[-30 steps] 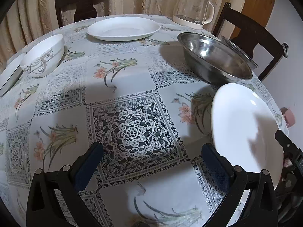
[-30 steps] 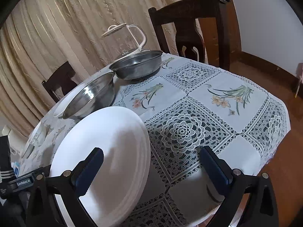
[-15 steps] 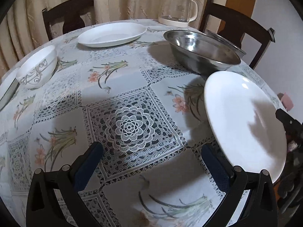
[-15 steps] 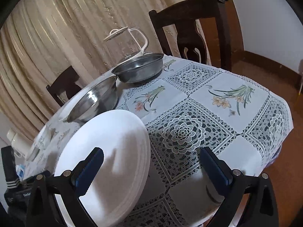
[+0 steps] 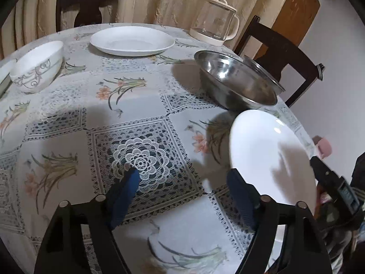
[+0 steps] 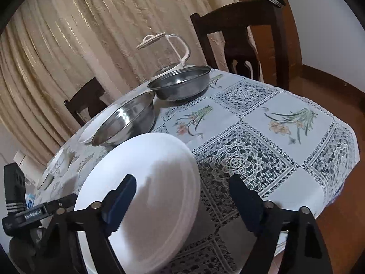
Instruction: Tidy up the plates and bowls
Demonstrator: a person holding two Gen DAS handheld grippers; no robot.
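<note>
A large white plate [image 5: 269, 157] lies at the table's near right edge, just right of my left gripper [image 5: 182, 175], which hangs open over the lace tablecloth with nothing between its fingers. In the right wrist view the same plate [image 6: 146, 194] fills the lower left. My right gripper [image 6: 182, 180] is open, its left finger in front of the plate and its right finger over the cloth. Beyond stand a steel bowl [image 5: 237, 84] [image 6: 125, 123], a second steel bowl [image 6: 182, 84], a white plate [image 5: 132, 41] and a patterned ceramic bowl [image 5: 36, 66].
A glass kettle [image 5: 214, 22] [image 6: 166, 52] stands at the table's far edge. Dark wooden chairs [image 5: 280, 54] [image 6: 241, 34] ring the round table, with curtains behind. The cloth's edge [image 6: 330, 196] drops off to the wooden floor on the right.
The fingers of both grippers stand somewhat closer together than before, still open. Both views have shifted slightly. The plates and bowls have not moved.
</note>
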